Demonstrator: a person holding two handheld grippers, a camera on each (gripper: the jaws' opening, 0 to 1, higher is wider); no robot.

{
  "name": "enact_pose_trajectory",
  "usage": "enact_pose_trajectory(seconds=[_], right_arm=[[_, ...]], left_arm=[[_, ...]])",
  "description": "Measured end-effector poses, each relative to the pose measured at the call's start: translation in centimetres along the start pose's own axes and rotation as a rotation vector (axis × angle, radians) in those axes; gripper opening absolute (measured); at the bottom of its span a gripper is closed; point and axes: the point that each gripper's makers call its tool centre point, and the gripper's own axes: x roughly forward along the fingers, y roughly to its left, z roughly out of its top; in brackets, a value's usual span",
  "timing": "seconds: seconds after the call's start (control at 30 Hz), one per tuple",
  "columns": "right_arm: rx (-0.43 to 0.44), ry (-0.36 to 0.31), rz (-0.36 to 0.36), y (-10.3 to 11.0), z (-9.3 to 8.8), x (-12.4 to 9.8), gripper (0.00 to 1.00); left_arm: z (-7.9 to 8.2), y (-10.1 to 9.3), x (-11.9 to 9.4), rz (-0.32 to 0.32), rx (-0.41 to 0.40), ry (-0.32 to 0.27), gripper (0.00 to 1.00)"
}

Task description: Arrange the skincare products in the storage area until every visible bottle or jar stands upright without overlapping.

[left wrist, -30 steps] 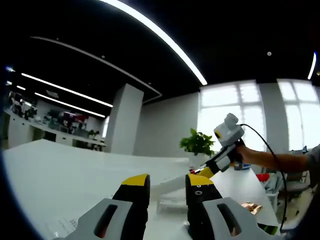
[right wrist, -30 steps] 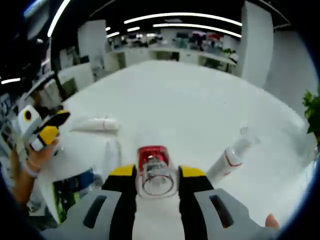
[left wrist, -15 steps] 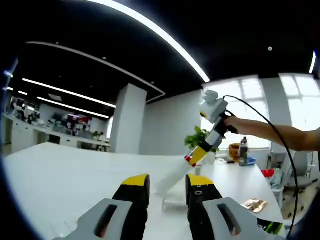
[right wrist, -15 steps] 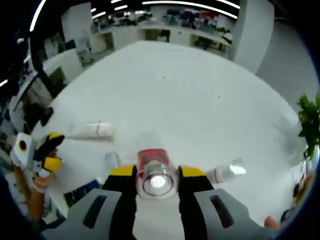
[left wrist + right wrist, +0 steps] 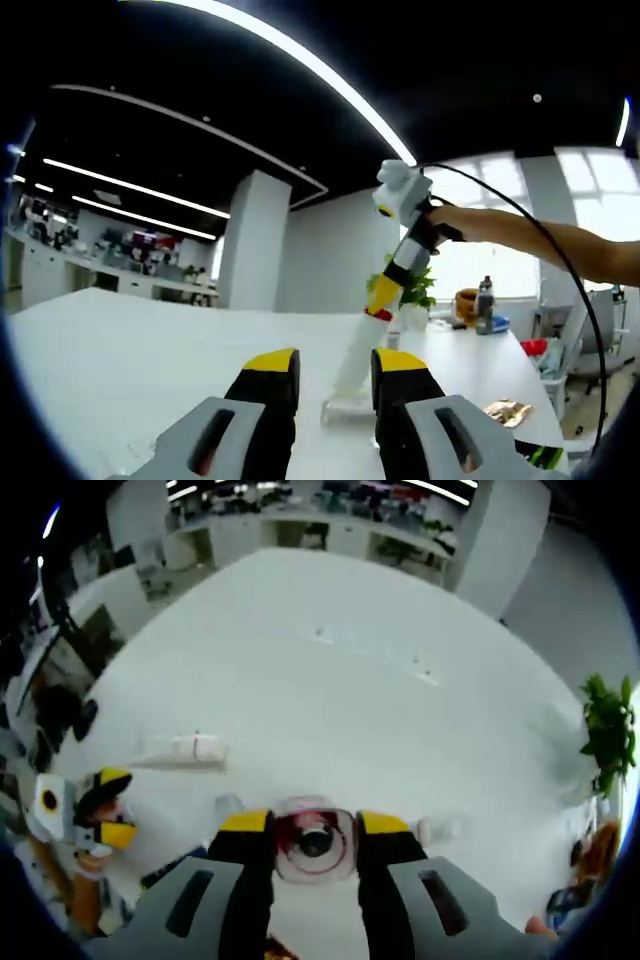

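Between right gripper jaws, red-capped bottle clamped, now swung nearly vertical from slanted. Standing it upright looks close. Left gripper open, idle.

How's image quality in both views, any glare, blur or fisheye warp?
Left gripper view: windows behind the arm blown out, ceiling light strip bent by fisheye, own fingers sharp. Right gripper view: white table bright and low in contrast, tube lying on it soft, clear bottle held between the fingers looks smeared.
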Motion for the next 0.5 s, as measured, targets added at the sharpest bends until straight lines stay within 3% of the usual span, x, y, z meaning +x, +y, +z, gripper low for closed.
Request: enact_pose_trajectory(seconds=[0.37,0.43,0.5], right_arm=[[-0.017,-0.085,-0.010,1.2,1.5,-0.1,0.30],[-0.062,-0.159,0.002,1.4,3.1,1.0,0.30],[-0.065,-0.194,-0.018,1.4,3.4,1.2,0.30]], left_arm=[[0.1,0.1,0.0,0.000,0.000,-0.001,0.29],[0.0,0.1,0.0,0.000,0.001,0.002,0.29],[0.1,0.0,-0.1,-0.002,0.001,0.001,0.29]])
